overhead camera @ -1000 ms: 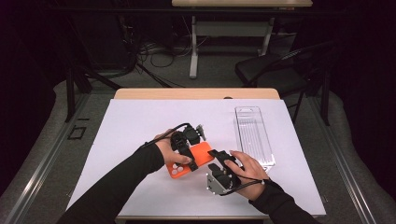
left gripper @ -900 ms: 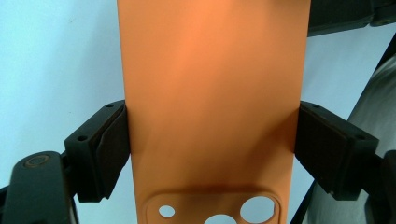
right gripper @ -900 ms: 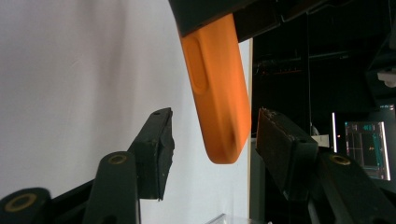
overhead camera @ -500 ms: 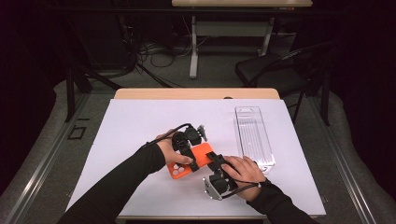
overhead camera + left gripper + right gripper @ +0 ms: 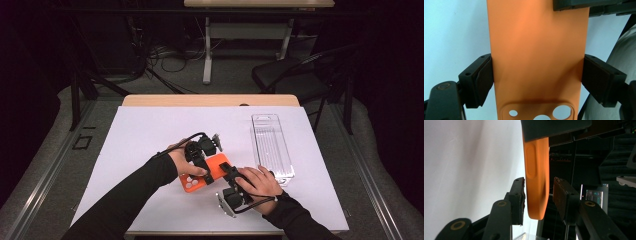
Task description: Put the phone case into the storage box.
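An orange phone case (image 5: 191,183) with camera holes is held just above the white table. My left gripper (image 5: 203,168) is shut across its width; in the left gripper view both pads (image 5: 483,77) press on the long edges of the case (image 5: 536,50). My right gripper (image 5: 231,176) comes in from the right at the case's other end. In the right gripper view the rounded end of the case (image 5: 536,182) stands between the jaws, which have just been closing. One pad (image 5: 518,196) lies against it, and a thin gap shows at the other pad.
A clear plastic box (image 5: 271,145) lies lengthwise at the table's right side, close to my right hand. The white table top (image 5: 145,132) has free room at the left and back. Beyond the table stand a dark chair and another table's legs.
My right gripper has shifted a little left, up to the case's end, and its jaws have narrowed around it. The left gripper and the case have kept still.
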### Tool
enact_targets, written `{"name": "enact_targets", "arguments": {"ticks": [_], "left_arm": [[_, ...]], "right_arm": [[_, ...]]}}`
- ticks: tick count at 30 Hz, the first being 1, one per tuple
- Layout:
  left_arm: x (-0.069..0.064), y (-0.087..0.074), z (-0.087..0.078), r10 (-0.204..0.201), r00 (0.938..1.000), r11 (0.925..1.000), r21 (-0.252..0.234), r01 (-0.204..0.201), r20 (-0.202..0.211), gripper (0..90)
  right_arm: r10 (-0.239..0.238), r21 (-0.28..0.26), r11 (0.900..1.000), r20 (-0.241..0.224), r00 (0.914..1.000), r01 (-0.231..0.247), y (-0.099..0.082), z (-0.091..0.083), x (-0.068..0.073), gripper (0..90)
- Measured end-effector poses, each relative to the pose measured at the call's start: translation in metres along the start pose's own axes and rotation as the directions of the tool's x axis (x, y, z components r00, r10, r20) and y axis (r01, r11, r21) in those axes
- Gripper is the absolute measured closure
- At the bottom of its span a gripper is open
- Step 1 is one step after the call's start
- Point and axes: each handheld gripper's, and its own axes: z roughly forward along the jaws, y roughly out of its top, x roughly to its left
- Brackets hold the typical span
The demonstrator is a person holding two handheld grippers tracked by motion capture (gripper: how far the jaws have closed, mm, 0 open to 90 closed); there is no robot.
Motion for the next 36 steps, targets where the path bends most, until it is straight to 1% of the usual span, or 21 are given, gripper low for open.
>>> {"name": "enact_targets", "arguments": {"ticks": [3, 4, 10, 18, 24, 30, 36], "left_arm": [[-0.0003, 0.0002, -0.0003, 0.0, 1.0, 1.0, -0.003, 0.0, 0.002, 16.2], [-0.0006, 0.0004, -0.0004, 0.001, 1.0, 1.0, -0.002, -0.001, 0.003, 16.2], [-0.0016, 0.001, -0.0003, 0.001, 1.0, 1.0, -0.001, -0.001, 0.01, 16.2], [-0.0015, 0.0014, 0.0005, 0.001, 0.9998, 1.0, 0.002, -0.001, 0.018, 16.3], [-0.0011, 0.0018, 0.0034, -0.002, 0.9998, 1.0, 0.008, 0.002, 0.02, 16.2], [-0.0002, 0.0019, 0.0046, -0.007, 0.9995, 0.9999, 0.014, 0.007, 0.031, 16.2], [0.0007, 0.0012, 0.0037, -0.011, 0.9996, 0.9999, 0.012, 0.011, 0.026, 16.2]], "right_arm": [[-0.011, 0.003, 0.9999, 0.002, 0.9999, 0.011, -0.0003, 0.0011, 0.0007, 63.0], [-0.012, 0.012, 0.9999, 0.002, 0.9999, 0.012, -0.0002, 0.0009, 0.0014, 63.0], [-0.042, 0.012, 0.999, 0.019, 0.9989, 0.042, 0.0005, 0.0022, 0.0019, 63.5], [-0.051, 0.016, 0.9986, 0.028, 0.9983, 0.051, 0.0003, 0.0028, 0.003, 64.7], [-0.051, 0.019, 0.9985, 0.028, 0.9983, 0.051, 0.0003, 0.003, 0.0052, 65.9], [-0.064, 0.019, 0.9978, 0.024, 0.9977, 0.063, 0.0006, 0.0034, 0.0076, 68.3], [-0.071, 0.018, 0.9973, 0.03, 0.997, 0.071, 0.001, 0.0033, 0.0078, 69.9]]}}
